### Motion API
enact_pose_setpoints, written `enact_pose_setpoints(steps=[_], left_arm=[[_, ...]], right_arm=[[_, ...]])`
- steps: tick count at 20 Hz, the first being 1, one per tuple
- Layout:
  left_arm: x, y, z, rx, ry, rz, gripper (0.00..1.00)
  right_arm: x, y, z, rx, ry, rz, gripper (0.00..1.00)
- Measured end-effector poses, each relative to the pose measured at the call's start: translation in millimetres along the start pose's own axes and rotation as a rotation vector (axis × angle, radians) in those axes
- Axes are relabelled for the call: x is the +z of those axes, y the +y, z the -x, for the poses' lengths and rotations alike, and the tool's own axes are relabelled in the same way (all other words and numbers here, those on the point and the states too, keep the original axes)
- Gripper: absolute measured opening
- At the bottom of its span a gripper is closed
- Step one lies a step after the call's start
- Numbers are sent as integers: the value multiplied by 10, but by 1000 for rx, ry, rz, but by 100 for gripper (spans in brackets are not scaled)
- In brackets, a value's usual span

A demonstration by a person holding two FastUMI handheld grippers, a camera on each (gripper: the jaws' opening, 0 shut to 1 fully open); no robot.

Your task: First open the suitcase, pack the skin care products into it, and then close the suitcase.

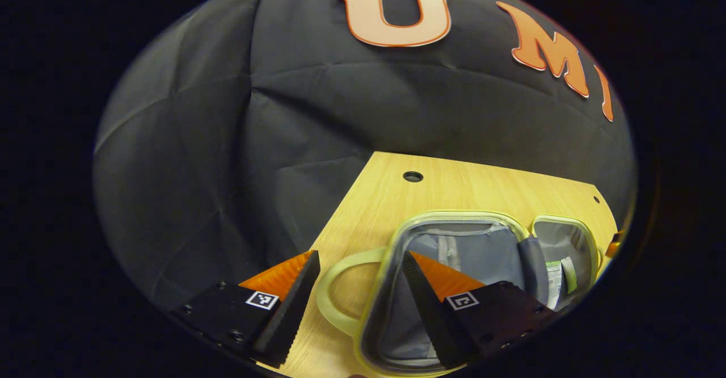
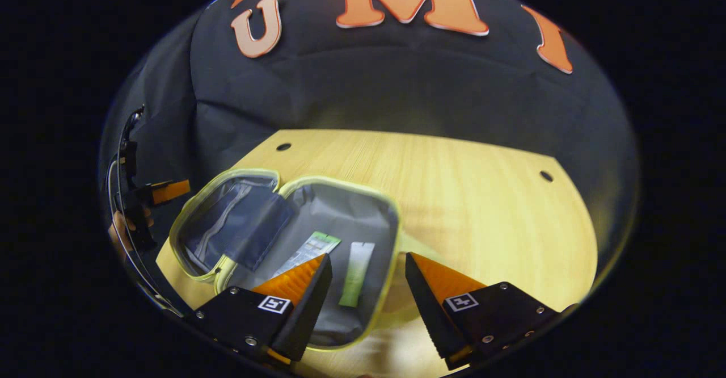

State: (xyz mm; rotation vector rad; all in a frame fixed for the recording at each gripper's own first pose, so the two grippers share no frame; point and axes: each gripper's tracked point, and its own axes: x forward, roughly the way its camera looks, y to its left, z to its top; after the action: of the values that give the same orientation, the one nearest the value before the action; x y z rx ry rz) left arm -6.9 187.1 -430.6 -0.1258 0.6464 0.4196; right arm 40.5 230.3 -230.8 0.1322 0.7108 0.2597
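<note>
We hold the left gripper [image 1: 361,295] and right gripper [image 2: 367,295] with fingers spread and empty above the suitcase [image 2: 340,208], lying open on the wooden table [image 2: 482,196] with skin care products [image 2: 356,273] inside (closing it probably comes next).

Dim booth; warm light falls brightest on the wooden table [image 2: 482,208], edges bend with fisheye distortion, and its near edge looks slightly blurred
</note>
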Motion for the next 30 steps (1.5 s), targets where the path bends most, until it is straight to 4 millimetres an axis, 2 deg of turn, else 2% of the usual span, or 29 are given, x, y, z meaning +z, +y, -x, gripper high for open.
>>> enact_pose_setpoints(steps=[5,7,8,9,10,11,14,15,18,19,20,21,22,23,26,30], left_arm=[[-168,340,-210,5,44,181,92],[-327,330,-304,-31,98,226,90],[-414,320,-364,-56,136,243,95],[-466,307,-391,-78,159,255,95],[-451,328,-471,-88,159,266,90],[-492,328,-520,-103,192,262,92],[-565,301,-675,-127,265,256,92],[-600,280,-693,-146,289,252,92],[-684,193,-697,-201,350,222,59],[-794,227,-672,-184,403,181,46],[-717,286,-640,-174,391,149,34],[-746,257,-687,-193,399,99,17],[-714,271,-654,-195,390,90,19],[-653,226,-628,-209,377,84,12],[-344,217,-426,-206,292,58,12],[147,135,-70,-179,174,-6,12]], right_arm=[[460,-614,476,-171,-143,-5,84],[647,-903,675,-251,-202,6,84],[710,-1006,780,-297,-237,15,84],[774,-1139,890,-341,-263,25,85],[836,-1260,1018,-378,-288,38,86],[885,-1388,1158,-420,-309,55,87],[959,-1728,1486,-519,-333,117,89],[936,-1716,1613,-554,-340,131,90],[1122,-1886,1914,-638,-392,207,91],[1130,-1909,2012,-652,-400,226,90],[1149,-1918,2087,-658,-400,238,91],[1169,-1925,2186,-666,-408,238,91],[1192,-1927,2259,-671,-418,229,91],[1215,-1949,2319,-676,-430,216,92],[1206,-2023,2391,-679,-452,199,92],[1235,-2043,2282,-659,-472,204,92]])
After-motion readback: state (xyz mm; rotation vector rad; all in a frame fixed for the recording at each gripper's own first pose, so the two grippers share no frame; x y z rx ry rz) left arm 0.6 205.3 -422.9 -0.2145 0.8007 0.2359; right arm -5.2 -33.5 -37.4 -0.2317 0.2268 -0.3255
